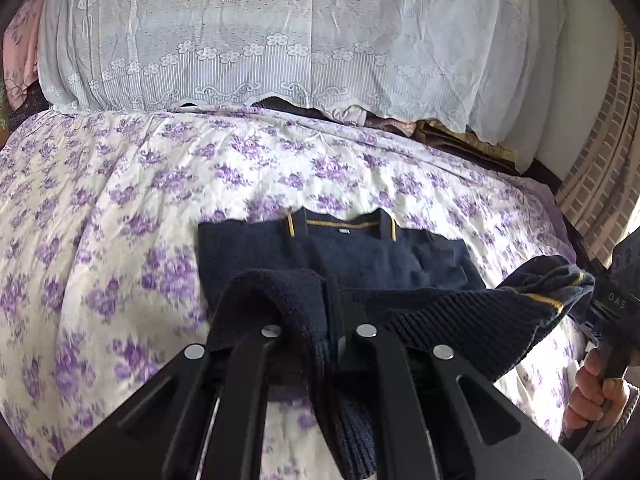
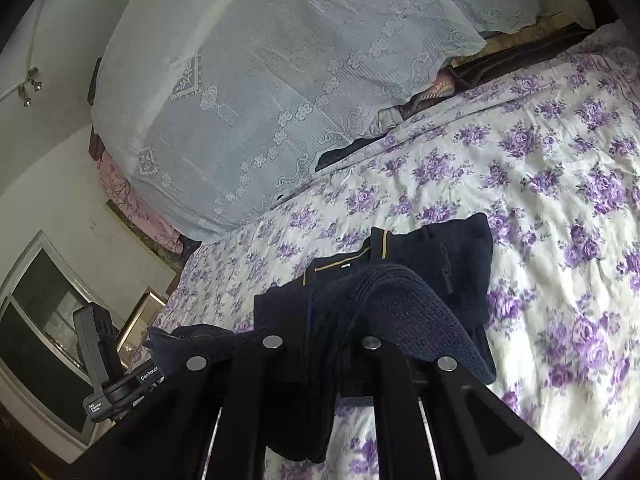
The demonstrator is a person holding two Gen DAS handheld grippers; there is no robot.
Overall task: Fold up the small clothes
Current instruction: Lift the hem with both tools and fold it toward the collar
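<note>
Both tongs, left tongs (image 1: 320, 320) and right tongs (image 2: 320, 332), pinch the soft, limp navy knit sweater (image 1: 400, 256) by its hem corners above the bed (image 1: 120, 200).

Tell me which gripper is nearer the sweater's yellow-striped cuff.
Right. The right gripper is shut on the navy sweater right at that yellow-striped cuff. The left gripper pinches the hem's other end, away from the cuff.

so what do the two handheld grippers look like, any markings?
Both are matte black. Each has flat angled linkage arms with cut-out slots and round silver pivot pins. The left gripper carries white "GenRobot" lettering and a small white label; the right gripper shows white "DAS" letters. A grey ribbed knit sleeve cuff shows beside the right hand.
</note>
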